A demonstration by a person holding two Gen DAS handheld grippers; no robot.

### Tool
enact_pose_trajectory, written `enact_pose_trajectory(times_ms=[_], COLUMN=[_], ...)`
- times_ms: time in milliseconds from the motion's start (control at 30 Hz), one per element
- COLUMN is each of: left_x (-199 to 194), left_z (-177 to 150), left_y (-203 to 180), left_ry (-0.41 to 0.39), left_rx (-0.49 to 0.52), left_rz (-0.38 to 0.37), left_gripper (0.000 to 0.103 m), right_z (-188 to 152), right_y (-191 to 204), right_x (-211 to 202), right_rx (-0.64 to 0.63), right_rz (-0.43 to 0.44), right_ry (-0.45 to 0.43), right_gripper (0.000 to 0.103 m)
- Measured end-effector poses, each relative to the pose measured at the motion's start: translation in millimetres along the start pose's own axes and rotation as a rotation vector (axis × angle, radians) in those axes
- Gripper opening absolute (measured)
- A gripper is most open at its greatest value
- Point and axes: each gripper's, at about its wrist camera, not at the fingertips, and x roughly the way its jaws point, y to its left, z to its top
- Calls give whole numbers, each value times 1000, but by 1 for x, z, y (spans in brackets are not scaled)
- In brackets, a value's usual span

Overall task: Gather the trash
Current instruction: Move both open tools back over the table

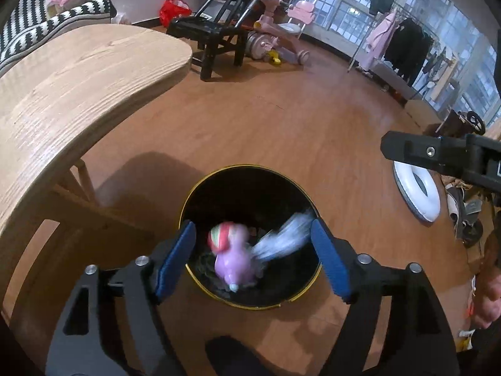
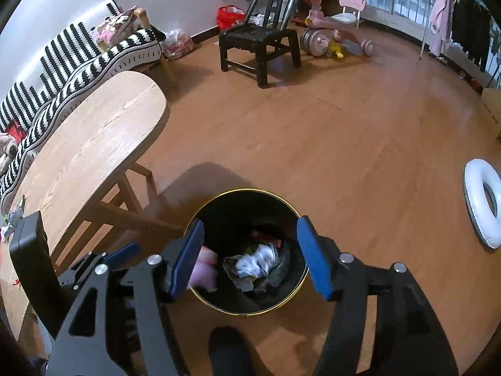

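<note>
Below, in the left wrist view, a blurred pink wrapper (image 1: 233,258) and white scrap (image 1: 283,239) are seen over the black bin (image 1: 250,188) between the left tool's (image 1: 252,257) spread fingers. In the right wrist view, the right tool (image 2: 250,255) is likewise held apart above crumpled trash (image 2: 258,261) inside the bin (image 2: 247,206) on the floor (image 2: 344,144).

We see a pale wooden desk (image 2: 94,131) at the left, with a black-and-white striped sofa (image 2: 72,62) behind it and a pink cushion (image 2: 117,26) on the sofa. A black chair (image 2: 260,40) stands on the wood floor (image 2: 344,131), with a red bag (image 2: 230,15) near the wall and a pink tricycle (image 2: 332,22) beside it. A white ring (image 2: 483,202) lies at the right, and clothes hang on a rack (image 1: 404,44) by the windows.
</note>
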Motion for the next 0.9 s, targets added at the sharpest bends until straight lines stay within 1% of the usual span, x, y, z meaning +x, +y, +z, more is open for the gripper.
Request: enact_pose_trajectory(times_ms=[167,233,300,400,500,533,600,633,800,900], left_x=[-13,-28,-48,-87,-139,-152,-183,-202,-270,-309], left_z=[-2,-6,-8,-10,-16,-18,-28,-35,-77,-105], left_y=[7,13,22,45,79,88,112,127,185,215], left_ry=[-7,-23,-49,-93,-153,-169,-203,-217,-235,-244], left_rx=[5,6,11,-1,-58,-71,-98,-112,-168,-189], left_rz=[21,38,57,107,147,159,201,235,357,415], left_gripper=[84,88,91,91,92,92,93,93,93,93], right_z=[4,5,7,10,12,12,10,10,-4,-17], right_y=[11,23,38,73,115,132,169,185,277,325], right_x=[-6,-12,-19,-30,-36,-38,-41,-42,-50,-56], right_rx=[-16,-34,-59,-115,-165,-178,-214,-229,-321,-390], right_rz=[7,21,35,71,127,158,204,222,348,394], right_ry=[-17,-32,-53,-85,-105,-106,-112,-113,-95,-98], right_gripper=[61,62,66,68,69,69,69,69,69,69])
